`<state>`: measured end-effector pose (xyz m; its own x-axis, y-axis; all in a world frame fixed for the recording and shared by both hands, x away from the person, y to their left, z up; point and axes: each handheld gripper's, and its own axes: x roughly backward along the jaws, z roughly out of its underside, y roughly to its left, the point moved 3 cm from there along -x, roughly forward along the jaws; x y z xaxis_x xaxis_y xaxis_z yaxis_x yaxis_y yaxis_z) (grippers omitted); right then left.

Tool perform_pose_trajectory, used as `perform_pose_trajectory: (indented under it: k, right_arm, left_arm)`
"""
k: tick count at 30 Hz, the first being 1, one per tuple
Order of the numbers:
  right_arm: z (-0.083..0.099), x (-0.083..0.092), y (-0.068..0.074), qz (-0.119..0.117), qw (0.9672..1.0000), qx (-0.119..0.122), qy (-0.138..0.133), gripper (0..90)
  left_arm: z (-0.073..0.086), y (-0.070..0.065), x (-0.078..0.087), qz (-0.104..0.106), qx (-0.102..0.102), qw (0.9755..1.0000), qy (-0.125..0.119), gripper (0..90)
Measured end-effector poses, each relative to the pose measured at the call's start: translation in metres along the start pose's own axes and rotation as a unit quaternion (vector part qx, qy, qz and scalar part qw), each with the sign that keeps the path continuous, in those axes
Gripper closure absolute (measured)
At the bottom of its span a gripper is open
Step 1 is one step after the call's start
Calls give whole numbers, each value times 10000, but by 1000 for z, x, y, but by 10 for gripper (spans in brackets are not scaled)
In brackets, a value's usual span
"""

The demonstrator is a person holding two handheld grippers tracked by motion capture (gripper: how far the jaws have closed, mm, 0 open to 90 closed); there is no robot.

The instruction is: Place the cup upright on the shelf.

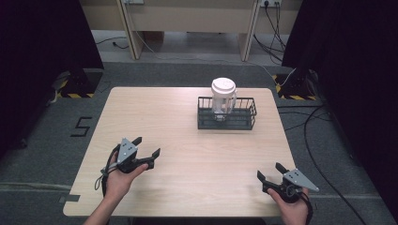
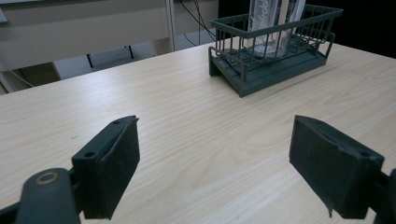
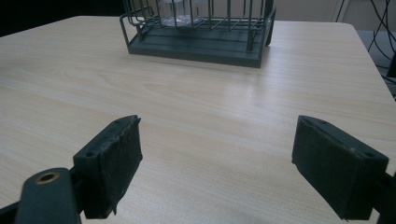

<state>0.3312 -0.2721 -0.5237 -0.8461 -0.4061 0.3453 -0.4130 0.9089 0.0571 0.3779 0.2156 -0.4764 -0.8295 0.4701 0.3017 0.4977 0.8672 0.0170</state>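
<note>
A clear jug (image 1: 223,97) with a white lid stands upright in a dark wire basket (image 1: 227,120) on the far middle of a pale wooden table (image 1: 187,178); nearer the person, the left gripper (image 1: 146,146) and right gripper (image 1: 269,172) sit well apart, each in a hand, jaws spread and empty. In the left gripper view, the jaws gape wide over bare wood — the basket (image 2: 280,70) lies ahead to the right, holding the jug (image 2: 271,23). In the right gripper view, the jaws also stand wide apart, with the basket (image 3: 201,46) ahead — the jug's base (image 3: 180,11) inside it.

Matt wood-grain table (image 1: 187,154), wire basket (image 1: 227,118)
</note>
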Motion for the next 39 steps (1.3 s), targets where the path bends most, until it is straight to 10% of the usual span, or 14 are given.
perform_pose_trajectory:
  k: [39]
  right_arm:
    - [0,0,0,-11,10000,5,3,166]
  left_arm:
    - [65,37,33,-633,491,9962,337,174]
